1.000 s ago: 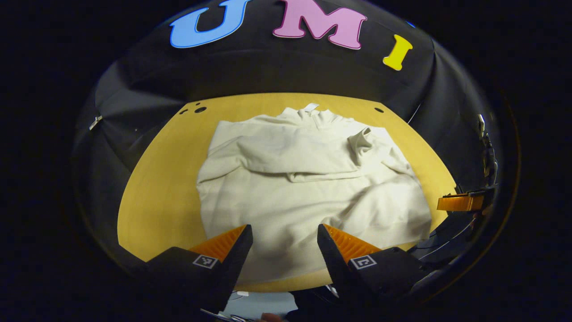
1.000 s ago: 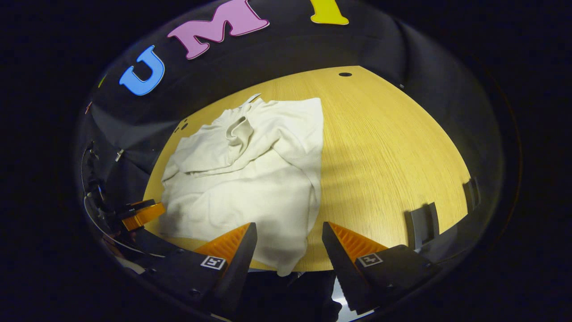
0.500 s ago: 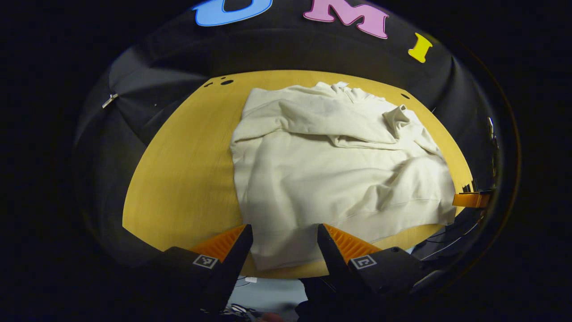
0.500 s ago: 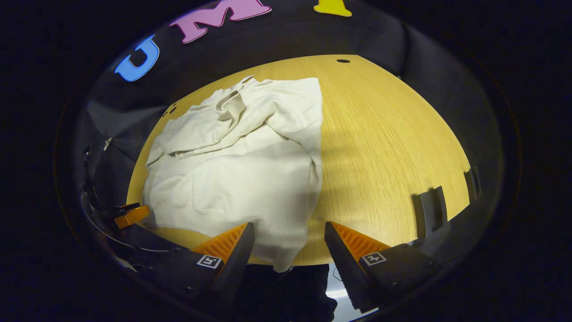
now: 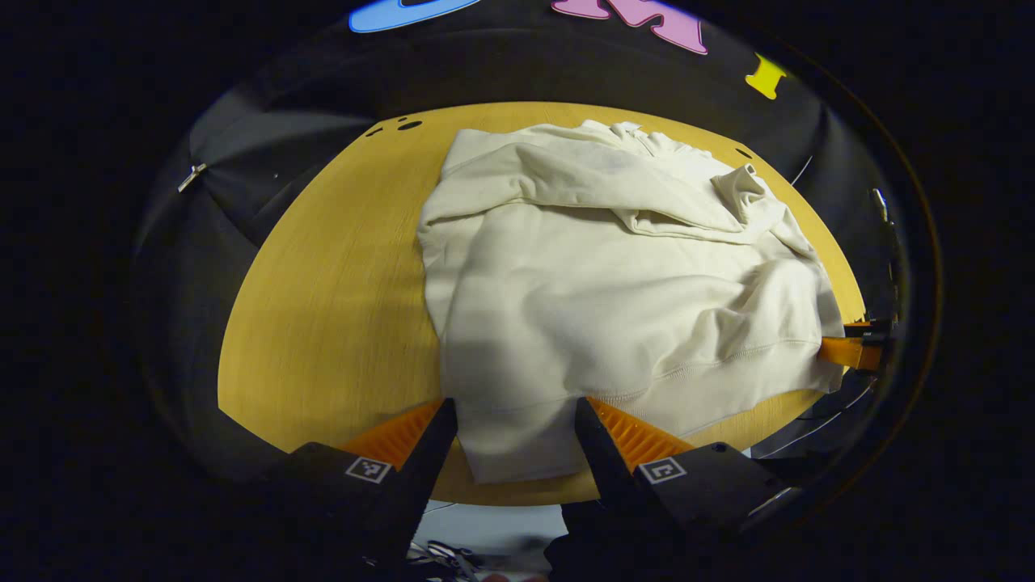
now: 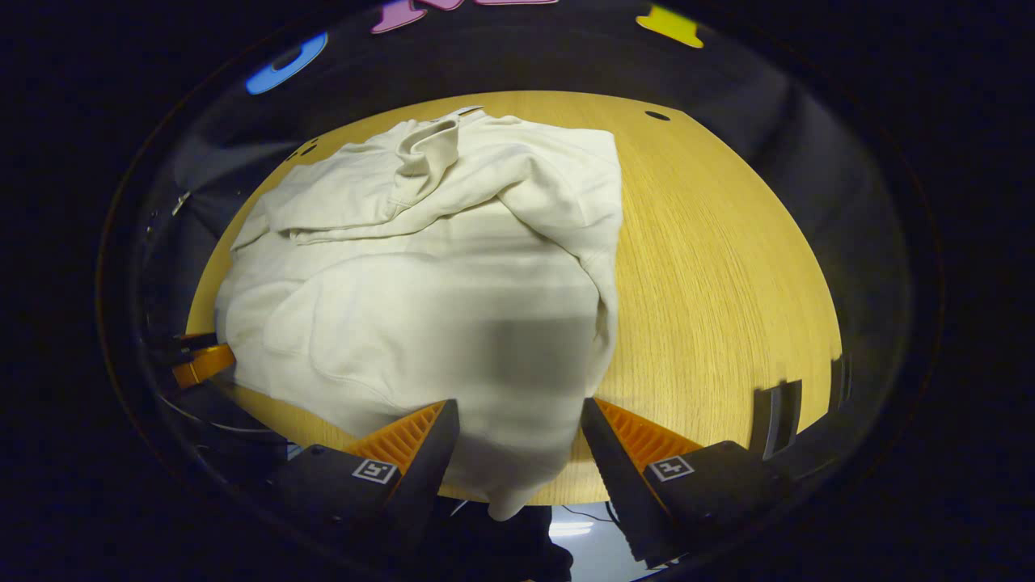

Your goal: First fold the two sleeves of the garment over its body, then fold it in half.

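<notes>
Now closer | both hand-held grippers spread wide, straddling garment hem

A light wooden tabletop with a fine straight grain carries the scene; its bare wood shows widely in the right gripper view. Small dark round holes sit near its far left corner, and one more hole near the far right corner. Black cloth hangs as the booth's wall behind and beside the tabletop, falling in soft folds, with a small pale clip on it at the left. Two dark upright brackets stand at the tabletop's near right edge. Below the near edge a strip of pale floor shows. Light falls from above, leaving soft shadows on the wood.
</notes>
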`<control>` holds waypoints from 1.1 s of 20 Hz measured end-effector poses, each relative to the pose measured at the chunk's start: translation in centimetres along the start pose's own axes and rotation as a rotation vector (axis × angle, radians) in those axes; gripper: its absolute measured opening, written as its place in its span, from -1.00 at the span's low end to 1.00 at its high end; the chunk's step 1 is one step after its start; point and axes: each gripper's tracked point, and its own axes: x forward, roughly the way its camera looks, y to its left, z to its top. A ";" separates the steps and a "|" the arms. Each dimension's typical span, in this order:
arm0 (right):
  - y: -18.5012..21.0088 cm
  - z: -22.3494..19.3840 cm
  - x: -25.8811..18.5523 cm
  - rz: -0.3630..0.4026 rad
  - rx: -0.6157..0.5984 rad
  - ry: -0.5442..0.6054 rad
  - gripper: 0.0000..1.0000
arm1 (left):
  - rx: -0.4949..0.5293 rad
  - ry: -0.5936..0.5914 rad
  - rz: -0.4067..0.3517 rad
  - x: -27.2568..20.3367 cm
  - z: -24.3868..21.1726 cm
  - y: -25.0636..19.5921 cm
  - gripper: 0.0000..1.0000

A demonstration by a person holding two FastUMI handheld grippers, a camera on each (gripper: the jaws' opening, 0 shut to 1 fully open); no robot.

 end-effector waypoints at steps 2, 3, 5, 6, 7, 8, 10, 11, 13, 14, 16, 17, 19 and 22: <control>0.0 0.0 0.1 -0.011 0.027 -0.017 0.96 | -0.005 -0.020 -0.001 0.0 -0.1 -0.2 0.91; 0.3 0.0 0.0 -0.004 0.039 -0.020 0.94 | 0.014 -0.018 -0.022 0.1 0.0 -0.7 0.89; 1.7 0.1 0.0 0.050 0.040 -0.019 0.28 | 0.064 -0.027 -0.063 0.4 0.6 -1.8 0.31; 2.7 0.0 0.3 0.106 0.032 -0.009 0.10 | 0.069 -0.038 -0.068 0.6 1.0 -2.1 -0.10; 3.3 0.2 0.2 0.130 0.022 -0.018 -0.65 | 0.077 -0.041 -0.060 0.6 1.1 -2.3 -0.51; 3.3 0.2 0.2 0.136 0.016 -0.015 -0.66 | 0.089 -0.043 -0.061 0.6 1.3 -2.3 -0.72; 2.7 0.4 -0.8 0.137 0.009 -0.024 -0.80 | 0.079 -0.032 -0.076 0.2 1.2 -2.3 -0.87; 2.8 0.3 -1.0 0.146 0.000 -0.034 -0.87 | 0.062 -0.028 -0.089 0.0 1.2 -2.1 -0.88; 3.0 0.6 -2.2 0.170 -0.004 -0.051 -0.87 | 0.040 -0.014 -0.119 -1.0 0.9 -2.0 -0.89; 3.1 0.9 -3.0 0.187 0.007 -0.067 -0.87 | 0.038 -0.014 -0.134 -1.6 1.0 -1.9 -0.88; 3.3 2.6 -4.6 0.221 0.041 -0.115 -0.87 | 0.032 -0.034 -0.161 -2.9 2.4 -1.7 -0.88; 3.4 3.5 -5.1 0.231 0.057 -0.143 -0.87 | 0.018 -0.046 -0.172 -3.7 3.2 -1.5 -0.89; 3.4 5.8 -6.4 0.246 0.099 -0.211 -0.87 | -0.031 -0.079 -0.194 -5.2 5.2 -1.3 -0.89; 3.0 9.8 -8.2 0.254 0.163 -0.293 -0.87 | -0.081 -0.139 -0.217 -6.4 9.0 -1.0 -0.89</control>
